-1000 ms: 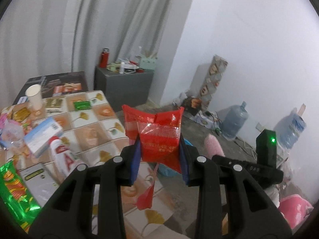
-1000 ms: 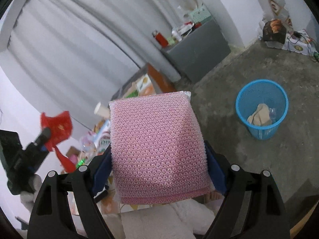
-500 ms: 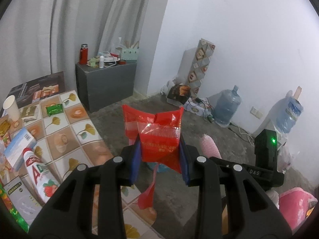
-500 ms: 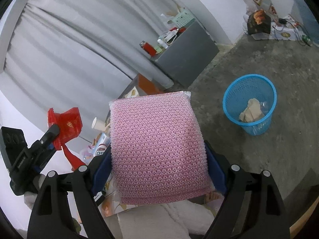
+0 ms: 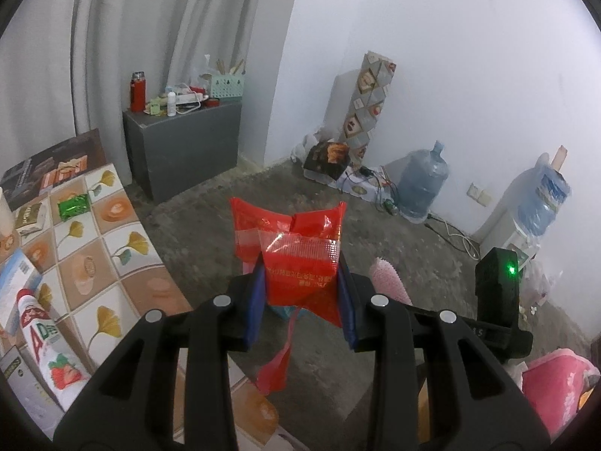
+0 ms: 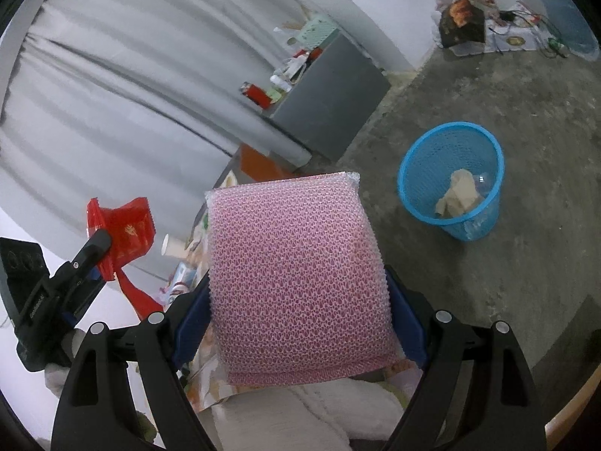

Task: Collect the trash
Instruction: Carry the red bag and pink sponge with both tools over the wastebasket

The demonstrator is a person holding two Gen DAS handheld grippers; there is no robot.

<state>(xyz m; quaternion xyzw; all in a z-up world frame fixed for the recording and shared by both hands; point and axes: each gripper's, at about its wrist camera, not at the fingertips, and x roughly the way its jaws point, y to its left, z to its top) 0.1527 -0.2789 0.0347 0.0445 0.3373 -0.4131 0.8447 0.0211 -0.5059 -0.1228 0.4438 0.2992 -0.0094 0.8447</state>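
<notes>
My left gripper [image 5: 300, 300] is shut on a crumpled red plastic wrapper [image 5: 296, 251], held in the air past the table edge; a red strip hangs below it. The wrapper also shows in the right wrist view [image 6: 124, 225], with the left gripper [image 6: 94, 255] at the far left. My right gripper [image 6: 300, 323] is shut on a pink bubble-wrap pouch [image 6: 296, 274] that fills the space between the jaws. The pouch's tip shows in the left wrist view [image 5: 387, 280]. A blue mesh trash basket [image 6: 450, 176] stands on the floor at the right, holding crumpled paper.
A tiled table [image 5: 112, 248] at the left carries a green packet [image 5: 73, 206], a tube [image 5: 49, 353], boxes and a paper cup [image 6: 173, 245]. A grey cabinet [image 5: 184, 146] stands by the curtain. Water bottles [image 5: 422, 180] and cables line the far wall.
Both grippers have swung right, away from the table toward the open floor. The basket appears larger and more central in the right wrist view. Both grips are unchanged.
</notes>
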